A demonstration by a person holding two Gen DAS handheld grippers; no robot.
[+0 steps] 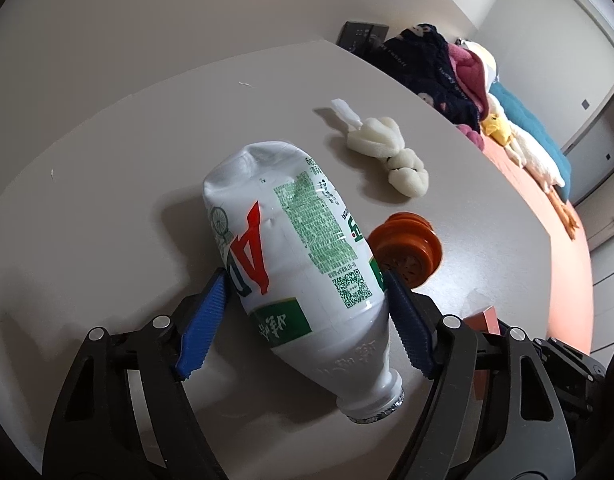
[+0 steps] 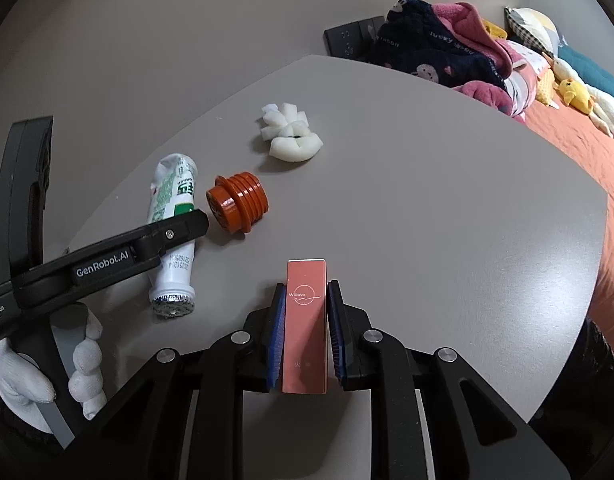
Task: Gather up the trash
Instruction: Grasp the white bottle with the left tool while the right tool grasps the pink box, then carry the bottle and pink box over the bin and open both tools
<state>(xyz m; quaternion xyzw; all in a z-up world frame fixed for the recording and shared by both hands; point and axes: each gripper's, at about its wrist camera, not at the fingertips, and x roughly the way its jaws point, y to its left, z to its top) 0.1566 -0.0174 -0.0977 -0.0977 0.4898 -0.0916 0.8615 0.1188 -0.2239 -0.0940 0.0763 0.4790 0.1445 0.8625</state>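
Observation:
A crushed white plastic bottle (image 1: 295, 264) with green print lies on the grey table (image 1: 127, 168), its foil mouth toward me. My left gripper (image 1: 307, 292) has its blue pads on both sides of the bottle, touching it. The bottle also shows in the right wrist view (image 2: 173, 232), partly behind the left gripper's arm (image 2: 107, 256). My right gripper (image 2: 305, 304) is shut on a slim pink box (image 2: 305, 320) held just above the table. An orange ribbed plug (image 2: 237, 202) and a white foam piece (image 2: 291, 136) lie beyond.
The orange plug (image 1: 405, 250) sits just right of the bottle, the foam piece (image 1: 387, 152) farther back. A pile of clothes (image 2: 439, 52) and plush toys lie on an orange bed (image 2: 587, 140) past the table's right edge. A dark wall socket (image 2: 347, 42) is behind.

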